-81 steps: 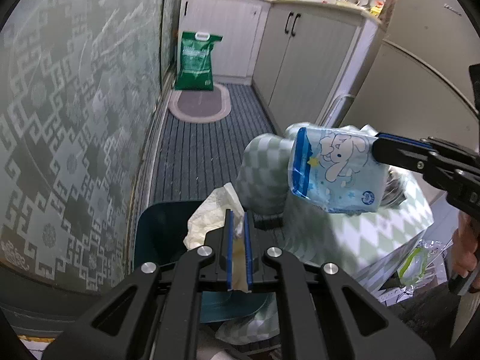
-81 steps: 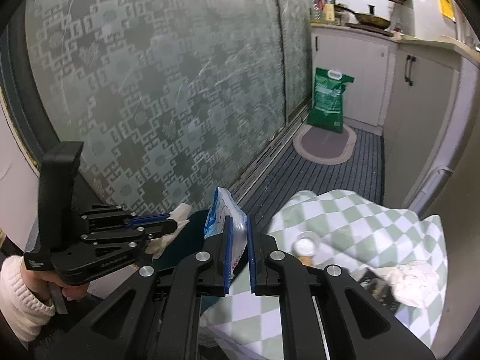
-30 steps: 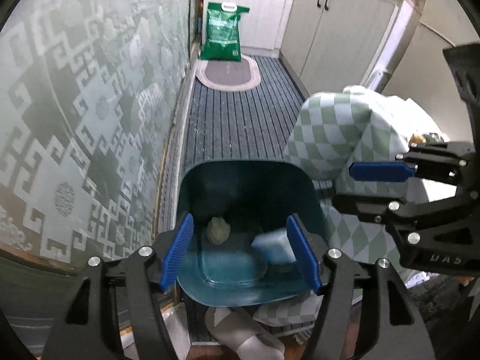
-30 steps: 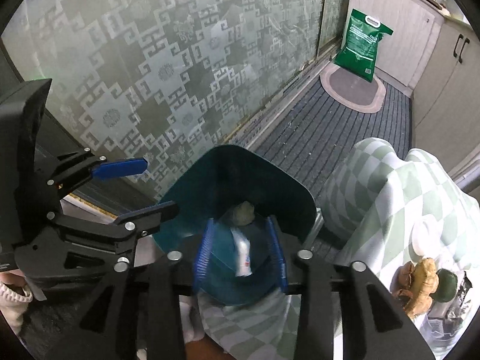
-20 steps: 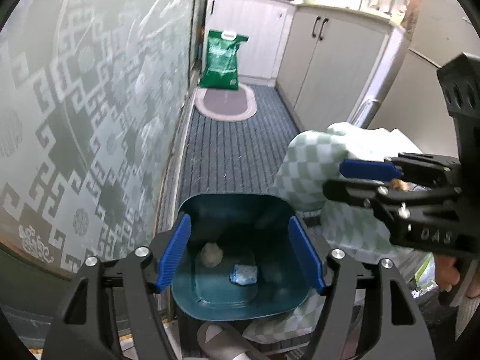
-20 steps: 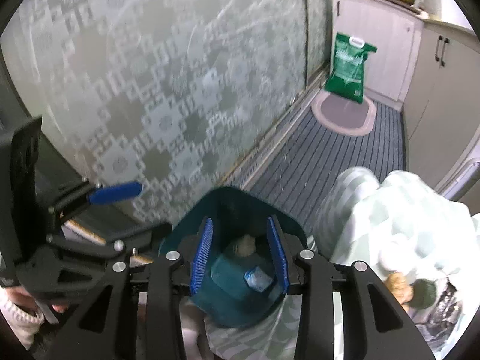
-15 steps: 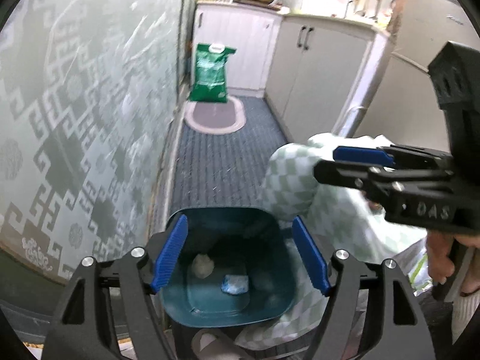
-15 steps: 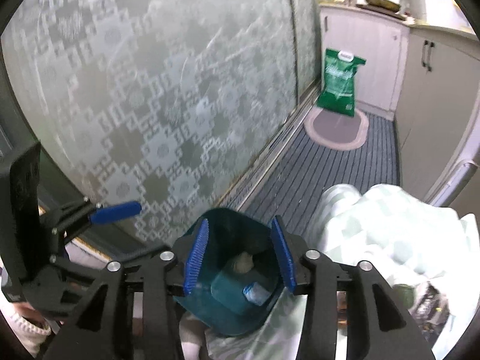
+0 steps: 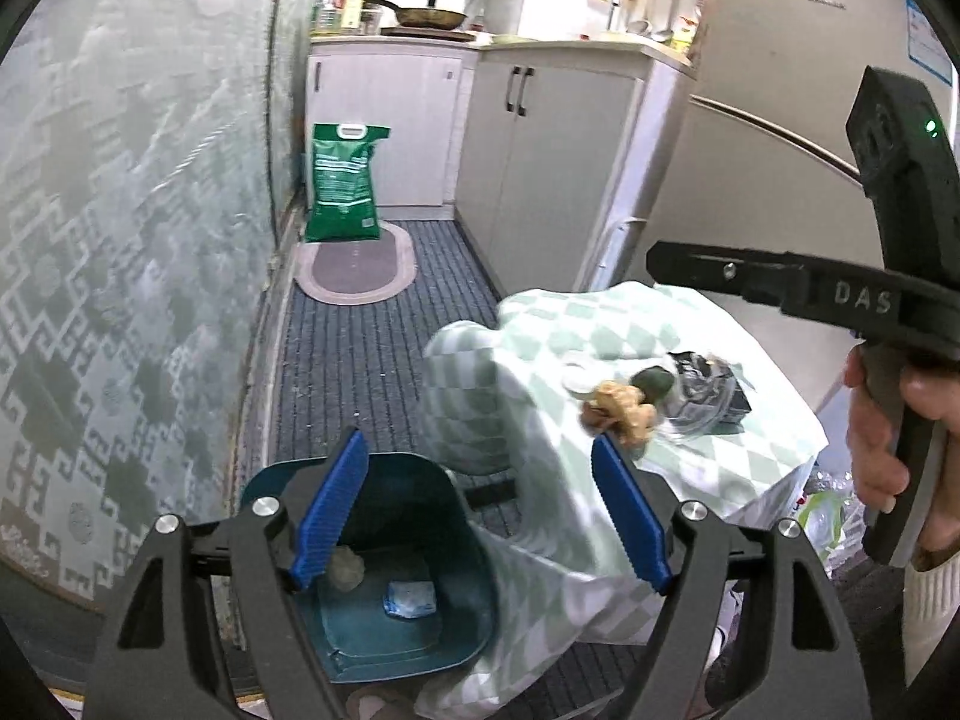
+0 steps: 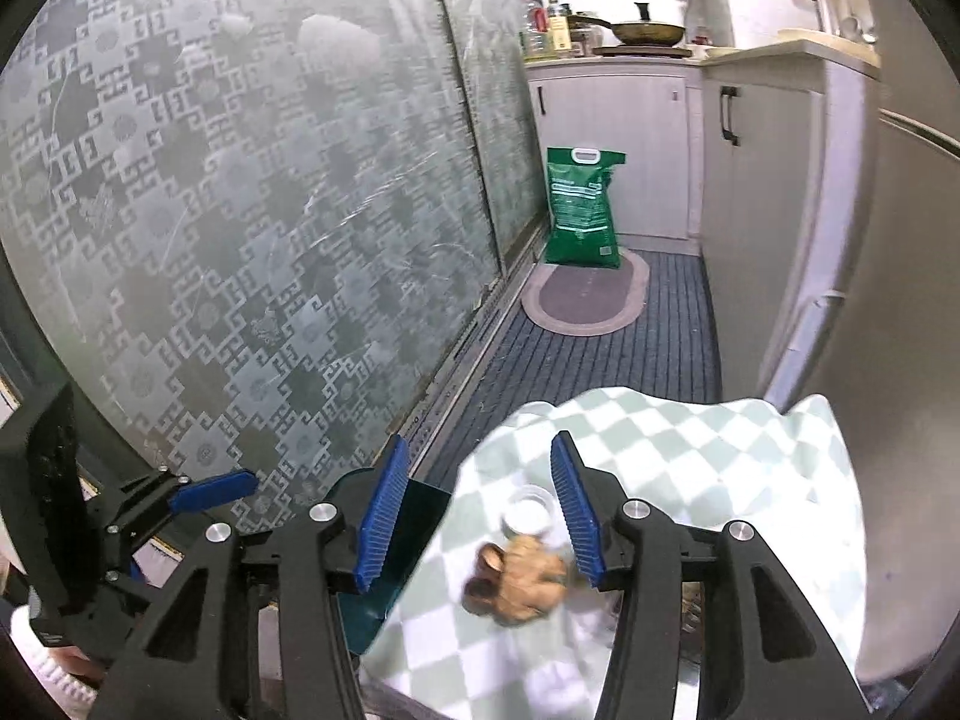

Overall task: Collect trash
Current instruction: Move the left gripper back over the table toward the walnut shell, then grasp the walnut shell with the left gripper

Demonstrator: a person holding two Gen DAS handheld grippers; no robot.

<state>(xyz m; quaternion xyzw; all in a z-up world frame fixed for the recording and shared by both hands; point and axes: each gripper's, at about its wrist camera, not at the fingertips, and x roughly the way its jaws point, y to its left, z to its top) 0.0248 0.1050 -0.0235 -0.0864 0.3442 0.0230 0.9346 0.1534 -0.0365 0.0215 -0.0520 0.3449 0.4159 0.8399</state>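
A teal trash bin (image 9: pixel 384 636) stands on the floor by the table's left edge. Inside lie a crumpled tissue (image 9: pixel 347 567) and a blue wrapper (image 9: pixel 411 598). My left gripper (image 9: pixel 480 510) is open and empty above the bin. My right gripper (image 10: pixel 477 516) is open and empty over the checked tablecloth (image 10: pixel 690 462); its body also shows in the left wrist view (image 9: pixel 798 294). On the cloth lie a ginger root (image 9: pixel 621 411), a small white lid (image 10: pixel 528 513), a dark green lump (image 9: pixel 657 381) and a black-and-clear package (image 9: pixel 708 393).
A frosted patterned glass door (image 10: pixel 240 210) runs along the left. A green sack (image 9: pixel 345 183) and oval mat (image 9: pixel 354 267) lie at the far end by white cabinets (image 9: pixel 540 180). A fridge (image 9: pixel 780 120) stands right. A plastic bag (image 9: pixel 822 516) sits low right.
Both grippers opened and dropped the tissue and the blue wrapper into the bin. Both then rose and swung right; the right one now looks over the table.
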